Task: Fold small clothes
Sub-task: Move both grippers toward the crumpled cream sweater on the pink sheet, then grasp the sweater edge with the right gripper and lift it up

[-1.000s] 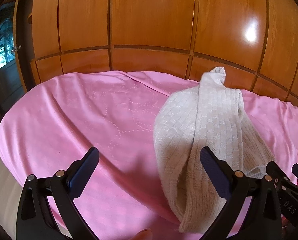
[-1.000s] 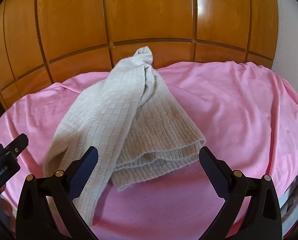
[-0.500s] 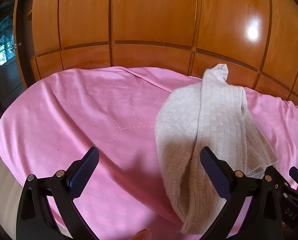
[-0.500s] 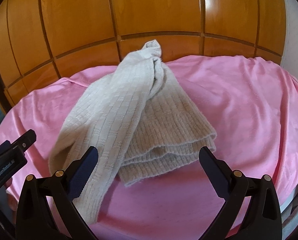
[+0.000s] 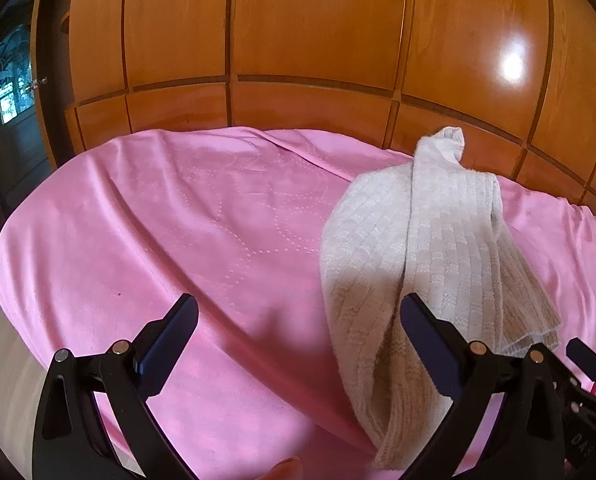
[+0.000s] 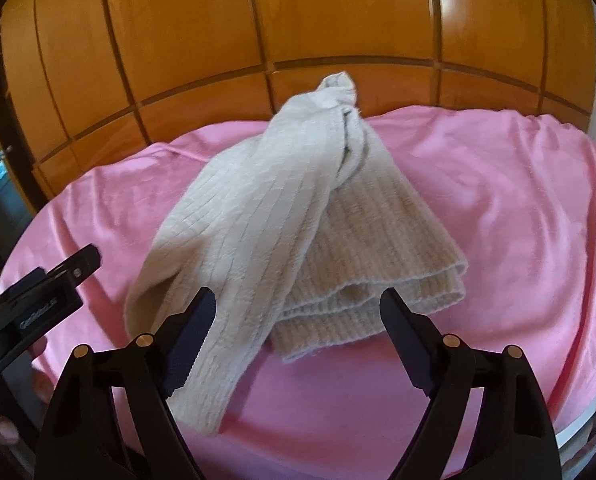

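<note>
Two open grippers face one garment, and as far as the pictures show the folding is barely begun. In the left wrist view, the left gripper (image 5: 296, 322) holds its jaws wide apart with nothing between them, over the pink plush bedspread (image 5: 186, 232). The cream ribbed knit garment (image 5: 421, 248) lies on that bedspread toward the right of the view; its near hem passes just behind the gripper's right-hand finger, and I cannot tell whether they touch. The far end of the knit is drawn up into a twisted peak close to the orange wooden panelled wall (image 5: 309, 40), which stands beyond the bedspread's far edge. In the right wrist view, the right gripper (image 6: 298, 312) also stands with its jaws well apart and empty, the garment lying on the bedspread directly ahead of it. Here the knit reads as a loose heap rather than a fold: a paler ribbed flap drapes diagonally over a tan layered part whose doubled hem edges face the gripper, and the top is wrung into a knot-like twist. The left gripper's black tip shows at the left edge, beside the garment. My judgement is that the piece must first be untwisted and spread flat on the bedspread, so nearly all the work remains.
</note>
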`<action>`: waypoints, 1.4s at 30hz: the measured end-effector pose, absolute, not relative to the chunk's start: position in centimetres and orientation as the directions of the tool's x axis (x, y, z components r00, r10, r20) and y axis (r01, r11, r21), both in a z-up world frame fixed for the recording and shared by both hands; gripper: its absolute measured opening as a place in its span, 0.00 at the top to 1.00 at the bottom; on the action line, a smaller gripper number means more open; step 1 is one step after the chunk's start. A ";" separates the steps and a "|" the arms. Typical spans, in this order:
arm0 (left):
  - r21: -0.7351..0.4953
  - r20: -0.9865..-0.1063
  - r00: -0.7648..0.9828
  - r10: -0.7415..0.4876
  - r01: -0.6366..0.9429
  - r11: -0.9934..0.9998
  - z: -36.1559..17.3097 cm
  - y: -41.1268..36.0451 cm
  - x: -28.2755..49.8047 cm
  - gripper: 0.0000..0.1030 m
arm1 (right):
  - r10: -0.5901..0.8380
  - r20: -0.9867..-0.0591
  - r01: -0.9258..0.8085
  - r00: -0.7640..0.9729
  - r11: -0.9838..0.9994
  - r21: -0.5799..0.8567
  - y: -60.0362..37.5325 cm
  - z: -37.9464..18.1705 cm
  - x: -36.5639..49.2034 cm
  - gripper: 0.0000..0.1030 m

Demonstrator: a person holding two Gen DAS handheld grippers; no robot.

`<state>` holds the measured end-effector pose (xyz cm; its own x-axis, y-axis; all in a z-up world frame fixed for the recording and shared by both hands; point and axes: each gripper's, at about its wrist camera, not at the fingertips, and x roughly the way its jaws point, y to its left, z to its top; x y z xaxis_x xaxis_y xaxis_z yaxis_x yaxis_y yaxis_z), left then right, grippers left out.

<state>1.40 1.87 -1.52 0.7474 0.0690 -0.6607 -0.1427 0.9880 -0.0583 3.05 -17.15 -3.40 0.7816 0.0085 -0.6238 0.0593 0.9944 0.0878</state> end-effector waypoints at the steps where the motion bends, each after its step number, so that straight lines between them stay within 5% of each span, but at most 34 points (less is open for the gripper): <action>1: -0.058 -0.661 0.747 0.072 -0.147 0.987 -1.5 2.0 1.4 0.02 | 0.010 -0.626 0.056 0.780 0.995 0.087 -17.1 -3.5 3.0 0.20; 12: -0.055 -0.686 0.722 0.089 -0.174 0.983 -2.5 3.1 1.8 0.02 | 0.170 -0.719 -0.058 0.674 0.982 0.177 -15.6 -5.9 4.3 0.36; 18: -0.033 -0.678 0.726 0.112 -0.183 0.983 -2.4 3.5 1.7 0.02 | 0.308 -0.766 -0.147 0.563 0.950 0.274 -14.1 -8.3 5.6 0.57; 20: -0.034 -0.680 0.724 0.116 -0.189 0.981 -2.5 3.7 1.8 0.02 | 0.329 -0.773 -0.176 0.543 0.944 0.278 -13.5 -8.5 5.7 0.76; 23: -0.037 -0.681 0.724 0.113 -0.187 0.982 -2.5 3.8 1.8 0.02 | 0.334 -0.769 -0.200 0.545 0.943 0.267 -13.0 -8.3 5.5 0.91; 34: -0.038 -0.699 0.711 0.073 -0.138 0.990 -3.1 3.0 2.2 0.02 | 0.302 -0.664 -0.261 0.684 0.951 0.164 -15.2 -1.9 3.5 0.94; 42: -0.024 -0.755 0.655 -0.026 0.013 1.000 -5.3 1.1 3.5 0.10 | 0.027 -0.507 -0.038 0.861 0.999 -0.012 -23.3 6.1 6.2 0.94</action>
<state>3.54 1.15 -5.32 0.6548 -0.0264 -0.7553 0.0128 0.9996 -0.0239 6.16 -23.30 6.15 0.8613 0.0269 -0.5074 -0.0381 0.9992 -0.0117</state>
